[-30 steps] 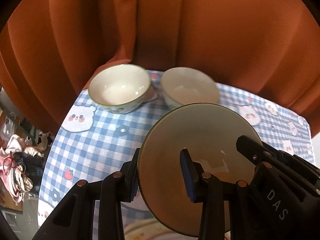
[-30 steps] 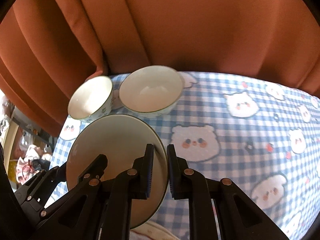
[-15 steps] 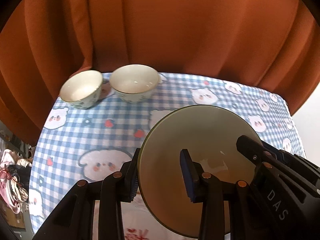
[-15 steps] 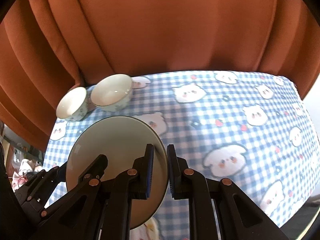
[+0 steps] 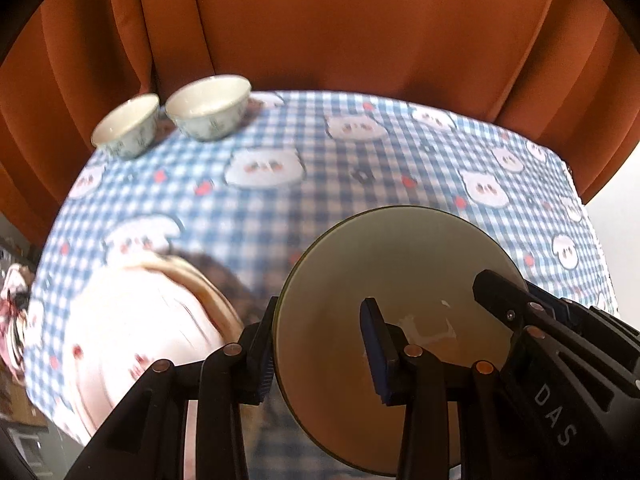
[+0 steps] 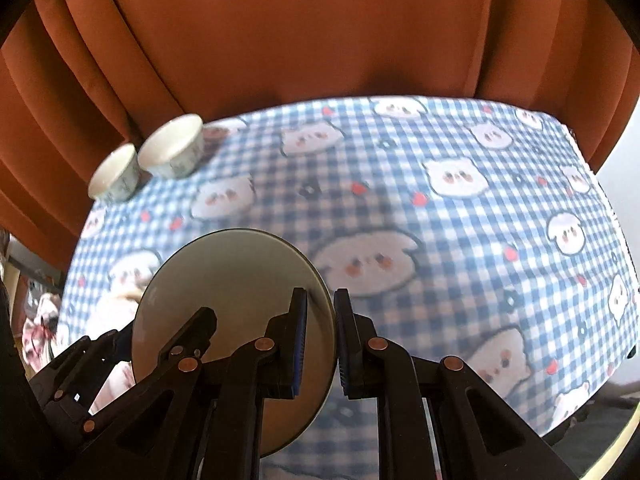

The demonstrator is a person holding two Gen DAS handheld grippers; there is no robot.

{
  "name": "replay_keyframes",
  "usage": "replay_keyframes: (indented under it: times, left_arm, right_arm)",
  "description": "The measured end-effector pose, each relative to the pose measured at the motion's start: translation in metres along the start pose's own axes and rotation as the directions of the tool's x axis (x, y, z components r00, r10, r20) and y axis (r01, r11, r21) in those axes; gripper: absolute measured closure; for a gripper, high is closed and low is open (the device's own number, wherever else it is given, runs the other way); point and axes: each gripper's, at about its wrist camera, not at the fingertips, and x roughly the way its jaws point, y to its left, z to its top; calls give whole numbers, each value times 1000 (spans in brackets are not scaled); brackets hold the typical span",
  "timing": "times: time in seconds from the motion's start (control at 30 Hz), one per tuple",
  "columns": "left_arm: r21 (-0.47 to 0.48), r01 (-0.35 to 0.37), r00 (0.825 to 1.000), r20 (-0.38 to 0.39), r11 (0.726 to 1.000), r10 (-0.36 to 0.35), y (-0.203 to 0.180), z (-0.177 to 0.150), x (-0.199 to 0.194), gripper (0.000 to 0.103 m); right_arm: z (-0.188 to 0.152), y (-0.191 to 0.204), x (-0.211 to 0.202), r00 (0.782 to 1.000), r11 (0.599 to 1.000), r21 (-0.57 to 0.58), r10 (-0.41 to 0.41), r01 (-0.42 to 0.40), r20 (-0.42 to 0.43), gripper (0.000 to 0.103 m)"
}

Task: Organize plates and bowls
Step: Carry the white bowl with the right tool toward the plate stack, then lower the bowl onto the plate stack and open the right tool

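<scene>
A pale round plate with a dark rim (image 5: 400, 300) (image 6: 232, 280) hangs above the table, held from both sides. My left gripper (image 5: 318, 354) is shut on its left rim, one pad under the plate and one inside it. My right gripper (image 6: 322, 344) is shut on the right rim. In the left wrist view a finger (image 5: 504, 296) of the right gripper lies on the plate's right side. A small bowl (image 5: 126, 132) (image 6: 116, 172) and a larger bowl (image 5: 208, 108) (image 6: 172, 152) stand side by side at the table's far left corner.
A blue checked cloth with bear faces (image 5: 360, 184) (image 6: 440, 240) covers the table. A white plate with a tan rim (image 5: 140, 320) lies blurred at the near left, below the held plate. An orange curtain (image 5: 320, 40) hangs close behind the table.
Both grippers have carried the plate to the right, away from the two bowls, which now look small at the far left. The white tan-rimmed plate has come into view.
</scene>
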Motion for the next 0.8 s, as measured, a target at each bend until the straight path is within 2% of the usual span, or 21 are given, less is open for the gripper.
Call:
replay_keyframes:
  times: [0.27, 0.47, 0.63, 0.8]
  left_arm:
    - [-64, -51, 999, -23, 997, 50, -26, -42, 9, 66]
    - [-105, -113, 993, -32, 988, 111, -24, -55, 13, 66]
    - [-143, -142, 989, -62, 979, 135, -20, -62, 21, 66]
    - [-92, -182, 983, -30, 979, 180, -30, -60, 24, 66]
  right_arm:
    - [-32, -40, 7, 998, 997, -76, 29, -33, -48, 86]
    - [-43, -40, 16, 995, 987, -140, 63, -73, -75, 86]
    - [-47, -35, 27, 990, 977, -187, 82, -103, -115, 86]
    - [-48, -38, 36, 987, 971, -205, 97, -122, -129, 86]
